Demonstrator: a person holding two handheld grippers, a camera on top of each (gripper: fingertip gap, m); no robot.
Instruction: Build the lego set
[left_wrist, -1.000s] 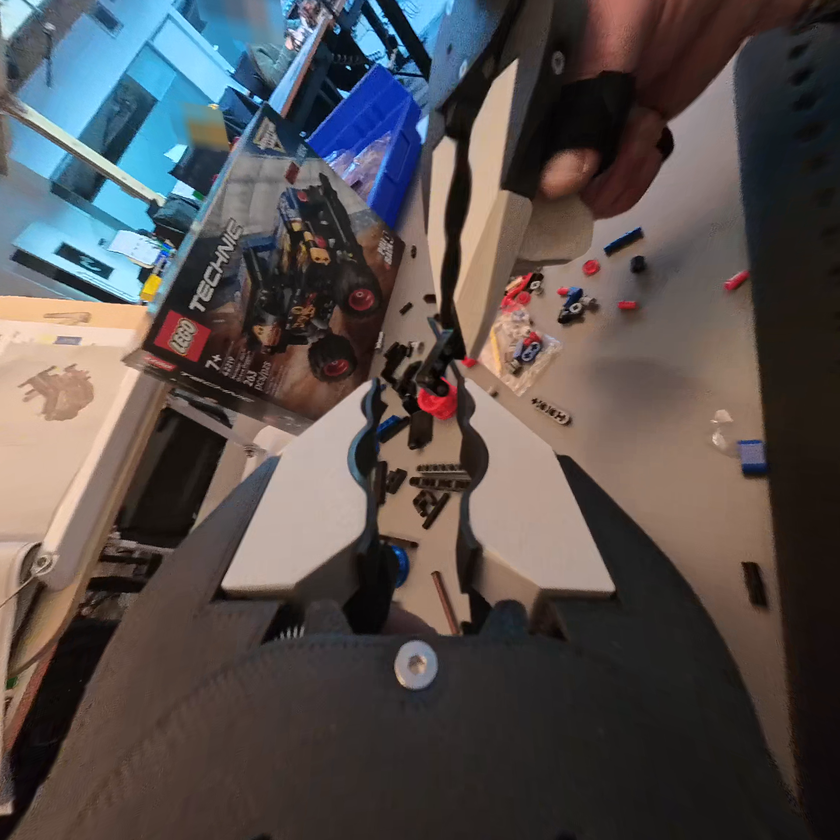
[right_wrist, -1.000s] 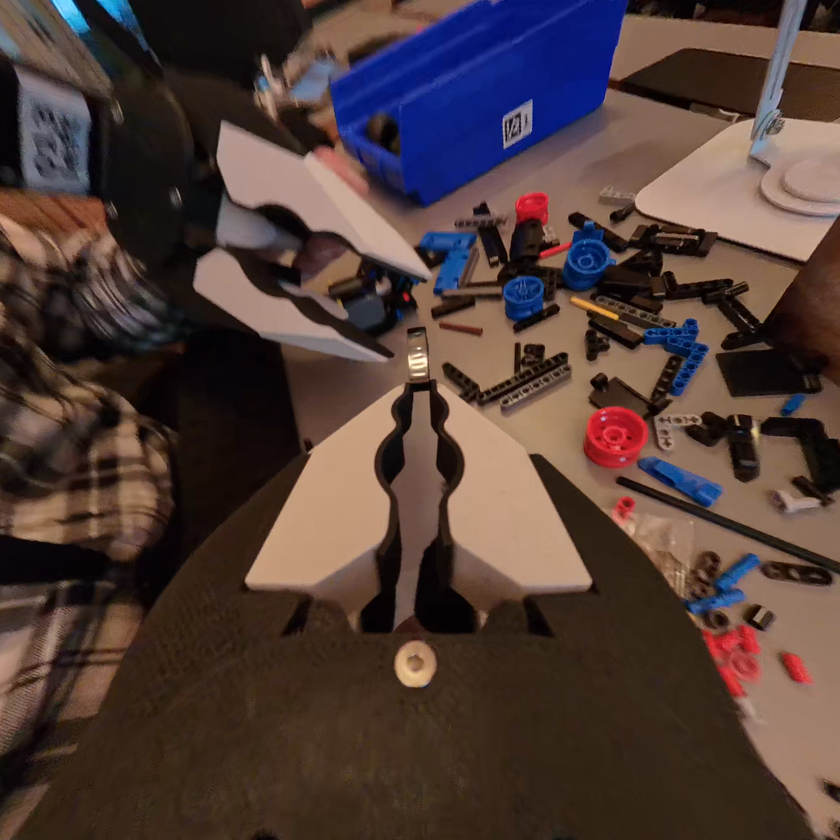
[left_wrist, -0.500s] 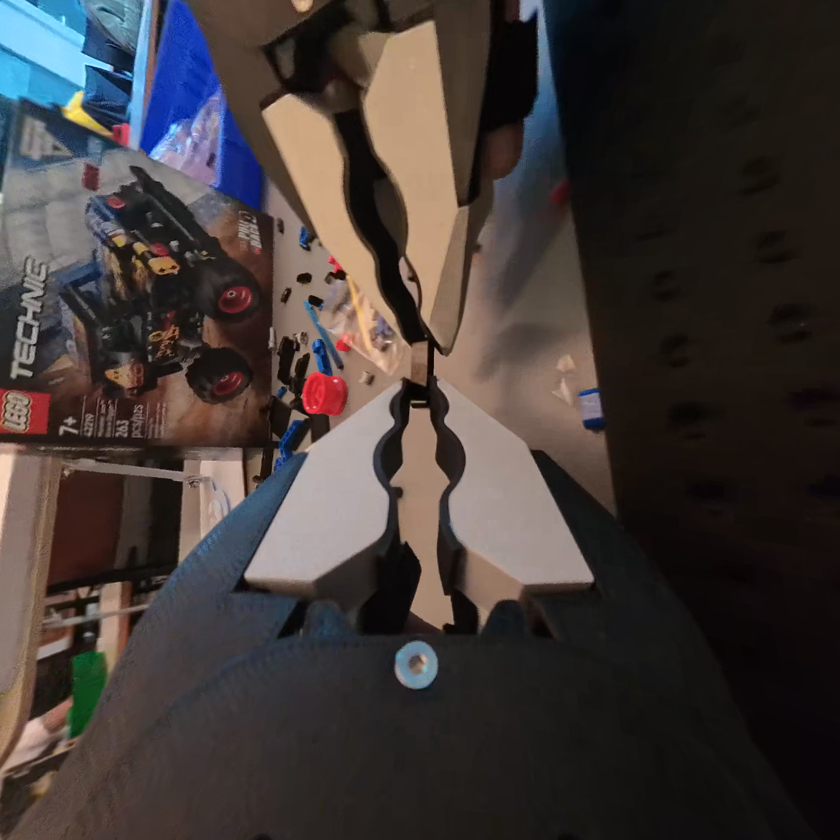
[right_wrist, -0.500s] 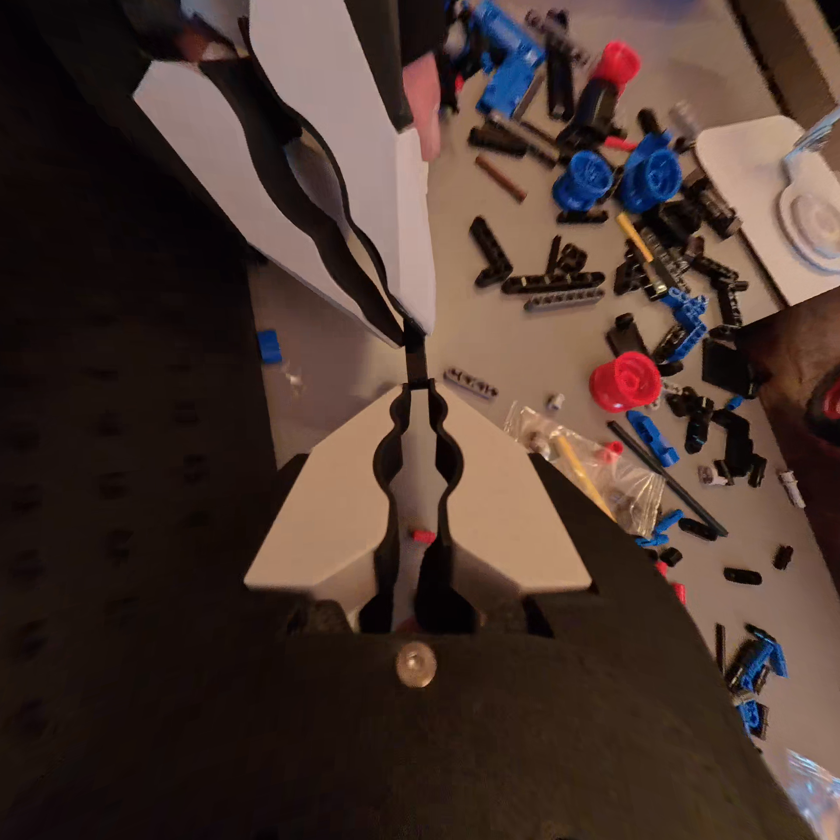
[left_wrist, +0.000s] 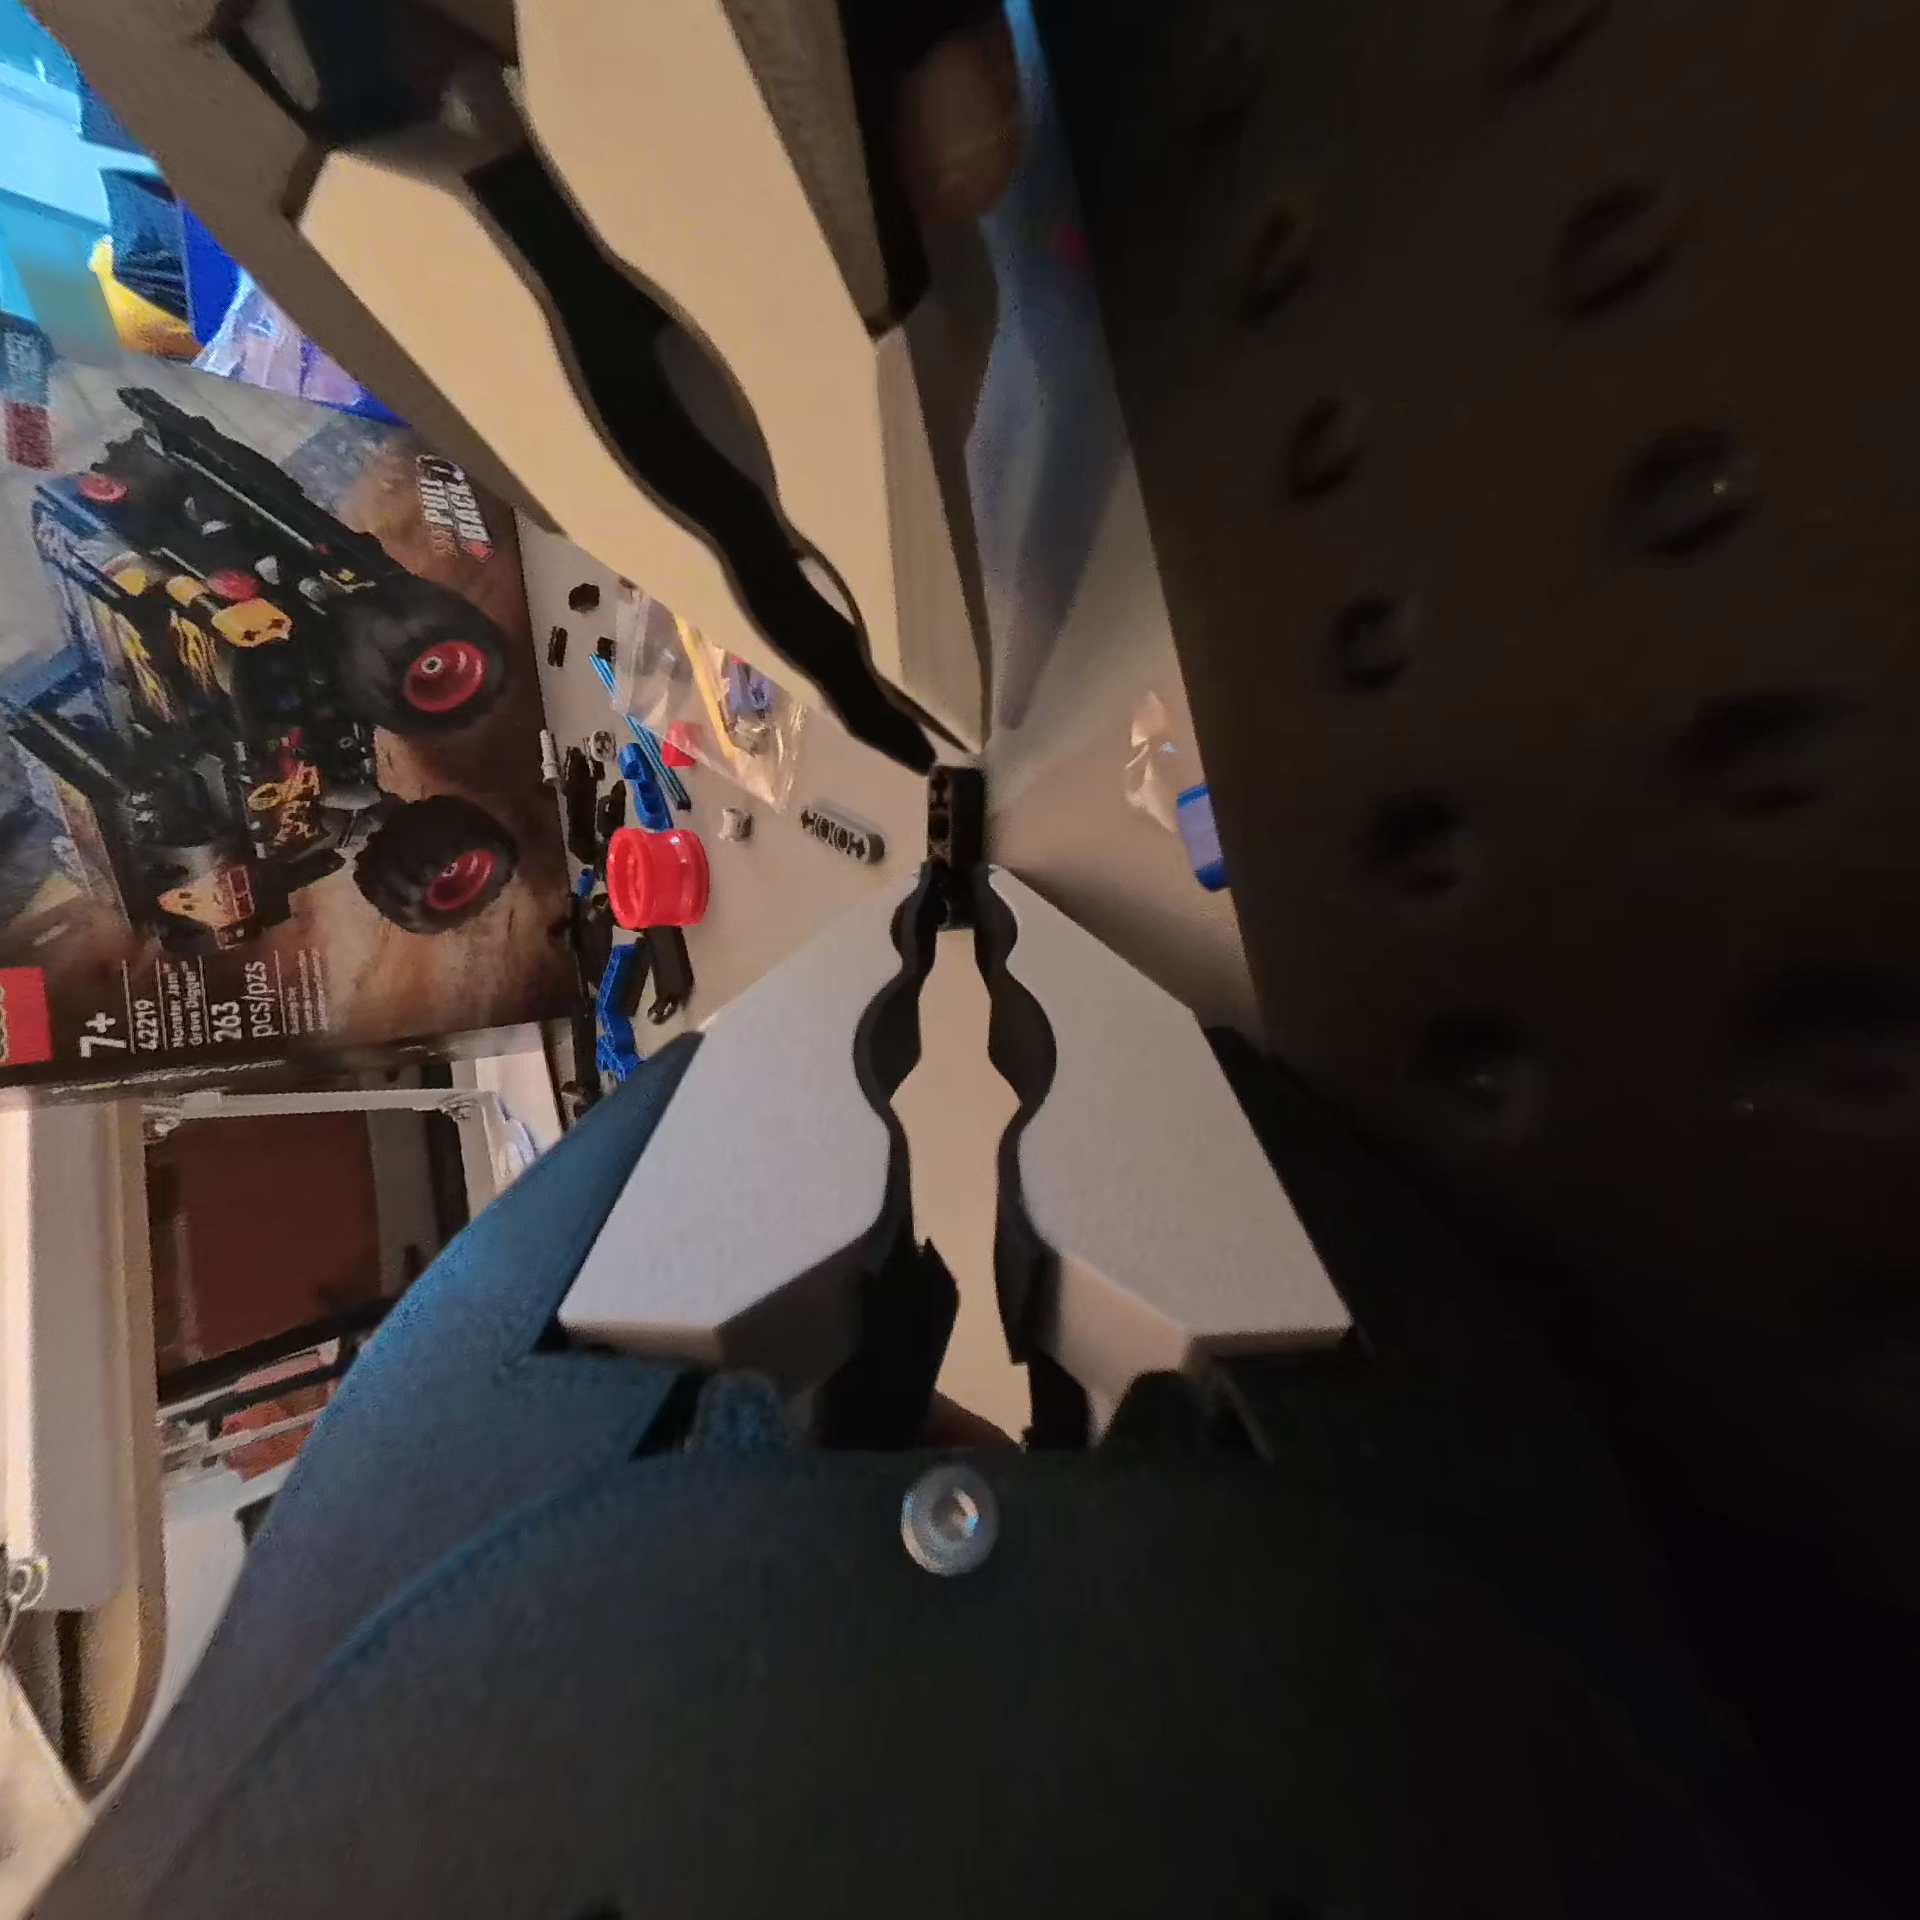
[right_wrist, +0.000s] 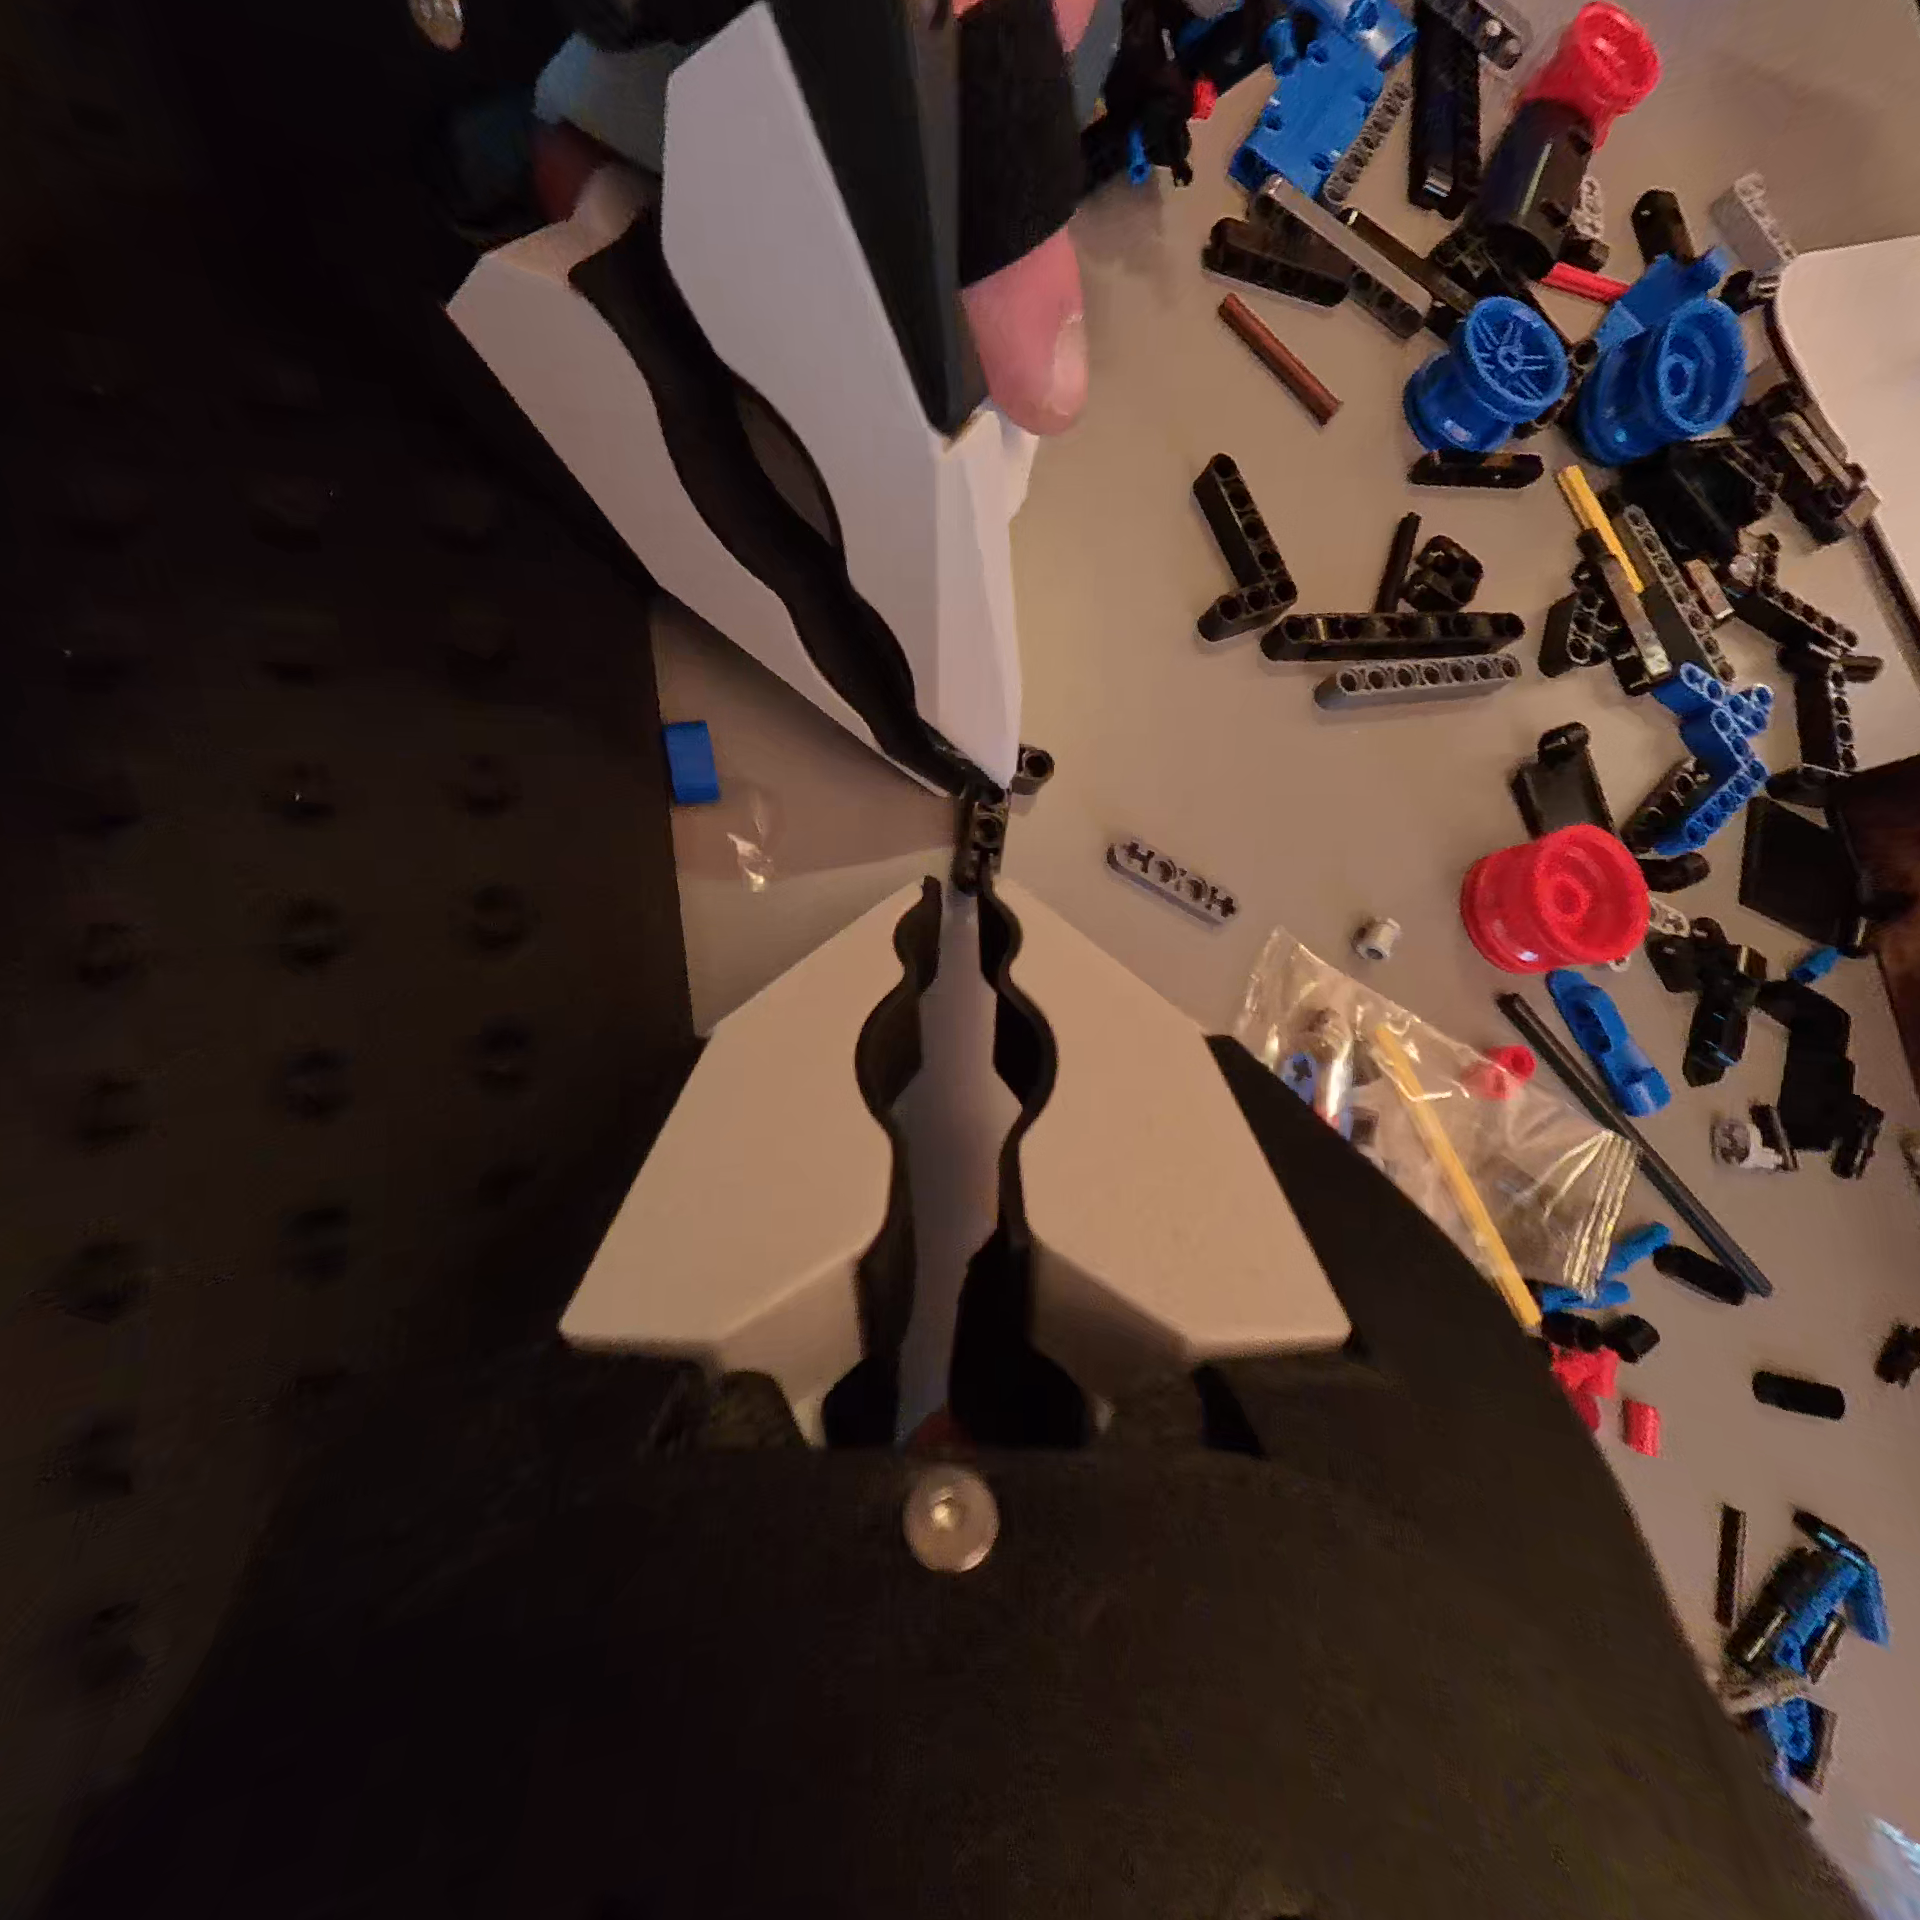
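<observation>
Both grippers nearer now, left fingers (left_wrist: 954, 902) and right fingers (right_wrist: 966, 902) clamped on one small black piece (right_wrist: 983, 826), its joint hidden

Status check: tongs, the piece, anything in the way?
Left tongs and right tongs shut on one small black piece, tip to tip above the table. Nothing between them.

A plain grey bench (right_wrist: 1195, 790) fills the room's middle under dim, warm light. At its far edge a white round-cornered board (right_wrist: 1860, 312) lies flat. Beyond, pale blue brightness (left_wrist: 42, 197) glows like a window.
</observation>
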